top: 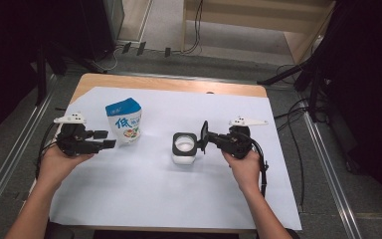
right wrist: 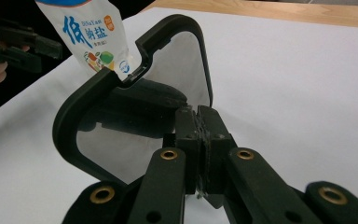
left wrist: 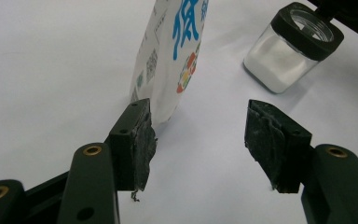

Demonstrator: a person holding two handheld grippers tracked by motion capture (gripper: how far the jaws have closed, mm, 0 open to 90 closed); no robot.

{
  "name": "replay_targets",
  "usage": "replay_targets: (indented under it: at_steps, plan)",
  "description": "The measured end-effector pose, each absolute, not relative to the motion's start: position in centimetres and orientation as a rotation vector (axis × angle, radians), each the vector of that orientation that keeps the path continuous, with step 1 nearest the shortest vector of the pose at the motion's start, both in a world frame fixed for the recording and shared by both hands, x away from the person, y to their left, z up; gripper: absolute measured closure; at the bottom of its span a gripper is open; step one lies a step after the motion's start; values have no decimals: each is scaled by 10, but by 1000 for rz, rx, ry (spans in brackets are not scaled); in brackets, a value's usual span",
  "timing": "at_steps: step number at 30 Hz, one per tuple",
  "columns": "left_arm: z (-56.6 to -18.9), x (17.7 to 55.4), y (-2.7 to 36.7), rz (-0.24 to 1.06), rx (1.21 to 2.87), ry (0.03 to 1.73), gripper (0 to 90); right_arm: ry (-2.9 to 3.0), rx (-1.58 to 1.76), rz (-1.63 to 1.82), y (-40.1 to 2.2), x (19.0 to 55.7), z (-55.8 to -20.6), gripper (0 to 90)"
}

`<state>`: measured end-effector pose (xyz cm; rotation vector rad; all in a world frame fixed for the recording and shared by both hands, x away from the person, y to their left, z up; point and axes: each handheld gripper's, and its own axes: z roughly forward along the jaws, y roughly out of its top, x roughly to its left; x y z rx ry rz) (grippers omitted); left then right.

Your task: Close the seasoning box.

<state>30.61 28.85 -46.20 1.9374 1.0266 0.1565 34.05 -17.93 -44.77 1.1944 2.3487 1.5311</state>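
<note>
1. left tongs [top: 108, 139]: jaws stand apart with nothing between them, just beside the salt bag [top: 125, 121] on its left in the high view; in the left gripper view one pad [left wrist: 142, 140] sits close to the bag's lower edge, and whether they touch cannot be told.
2. right tongs [top: 205, 138]: clamped narrow on the lid [top: 204, 135], which stands on edge just right of the jar [top: 184, 148]; the right gripper view shows the pads pinching a tab at the lid's rim.
3. salt bag: white pouch with blue print, upright on the white sheet [top: 144, 189] that covers the surface, left of the jar and apart from it.
4. jar: clear glass, black collar, mouth open, part filled with white grains, near the middle of the sheet.
5. step in hand, as a judgement: jar is opened and the lid kept aside; the bag is about to be taken.
6. next move calls for: left tongs closing on the bag's side, firm enough to lift without crushing it, then tipping it over the jar mouth while the lid keeps clear.
7. hard to make out: whether the bag's top is cut open; whether the lid is hinged to the collar or free; the bag's top is cut off in the left gripper view.
</note>
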Motion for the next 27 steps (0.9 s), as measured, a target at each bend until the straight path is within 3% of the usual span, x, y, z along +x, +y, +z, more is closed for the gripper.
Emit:
replay_targets:
  at_steps: [27]
  plan:
    - [-467,304,297,144,1912,1035,424,2359,1167,1552,-167,338,-449,867]
